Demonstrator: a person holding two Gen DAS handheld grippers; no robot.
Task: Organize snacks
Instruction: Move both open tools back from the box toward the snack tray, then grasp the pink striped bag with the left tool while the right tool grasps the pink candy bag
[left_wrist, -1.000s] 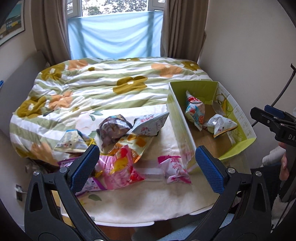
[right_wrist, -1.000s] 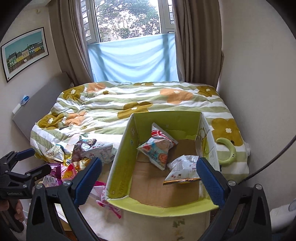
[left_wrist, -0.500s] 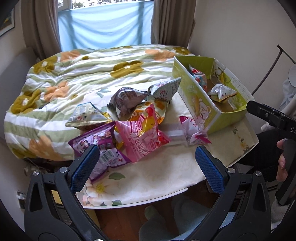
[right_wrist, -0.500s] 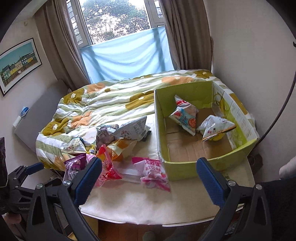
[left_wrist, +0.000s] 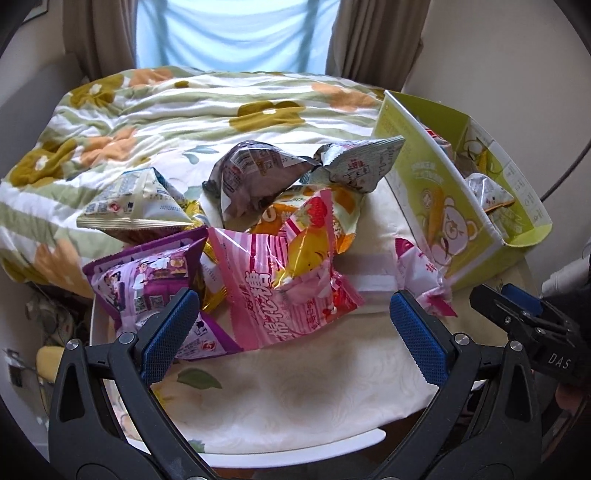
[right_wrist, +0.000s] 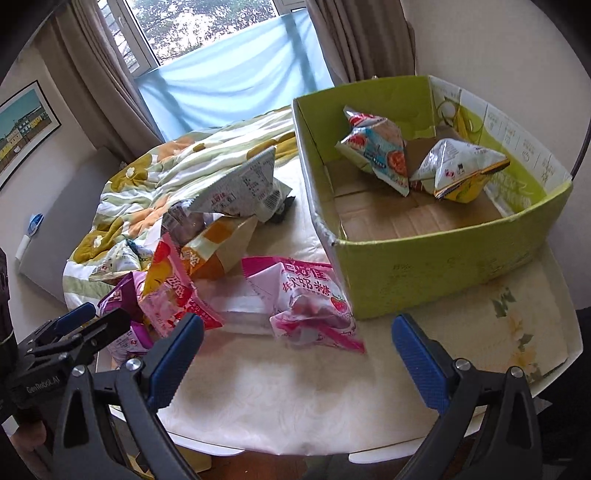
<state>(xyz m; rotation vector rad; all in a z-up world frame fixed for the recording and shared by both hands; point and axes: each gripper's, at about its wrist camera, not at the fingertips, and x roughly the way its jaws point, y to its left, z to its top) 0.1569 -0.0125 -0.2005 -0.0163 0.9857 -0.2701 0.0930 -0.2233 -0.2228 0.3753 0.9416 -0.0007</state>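
Several snack bags lie in a pile on the table: a pink striped bag (left_wrist: 280, 291), a purple bag (left_wrist: 151, 288), a grey bag (left_wrist: 255, 177), a silver bag (left_wrist: 362, 162) and a small pink bag (right_wrist: 310, 299). A green cardboard box (right_wrist: 436, 258) stands at the right and holds two bags (right_wrist: 376, 151) (right_wrist: 458, 170). My left gripper (left_wrist: 295, 332) is open and empty just in front of the pink striped bag. My right gripper (right_wrist: 299, 350) is open and empty just in front of the small pink bag. Each gripper shows in the other's view.
The table (left_wrist: 295, 391) has a cream floral cloth and its front edge is close below the grippers. A flowered quilt (left_wrist: 184, 103) on a bed lies behind the pile. A wall is close on the right, curtains and a window behind.
Both grippers have moved down and closer to the table. The left one now faces the pile, the right one has swung left from the box to the small pink bag. Both stayed open.
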